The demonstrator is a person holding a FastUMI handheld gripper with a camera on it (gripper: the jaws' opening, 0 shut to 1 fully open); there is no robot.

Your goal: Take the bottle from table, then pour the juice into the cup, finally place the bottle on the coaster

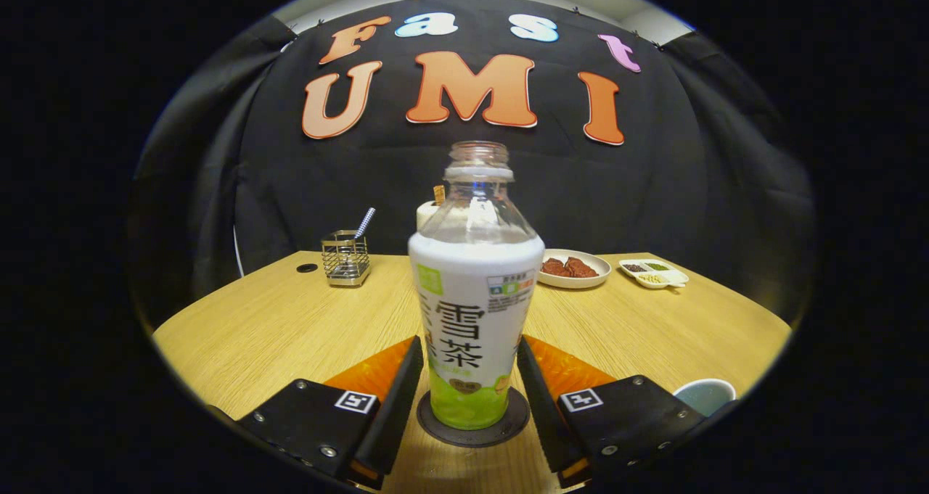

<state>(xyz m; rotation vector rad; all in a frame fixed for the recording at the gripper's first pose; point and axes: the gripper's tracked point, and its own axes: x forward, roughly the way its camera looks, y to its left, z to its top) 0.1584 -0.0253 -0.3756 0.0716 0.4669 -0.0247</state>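
As the bottle (475,291) stood upright on the dark round coaster (473,416), uncapped and looking empty in its clear upper part, the task read as nearly done. The gripper (470,385) had its fingers apart, one either side of the bottle's lower body, with a slim gap visible at each side; neither pad seemed to press on it. The cup (704,394) sat off to the right, just beside the right finger (541,392), contents not readable. On the wooden table (268,334) behind stood a wire holder (345,258), a plate (575,268) and a small divided dish (653,273). Likely left: back the gripper away.
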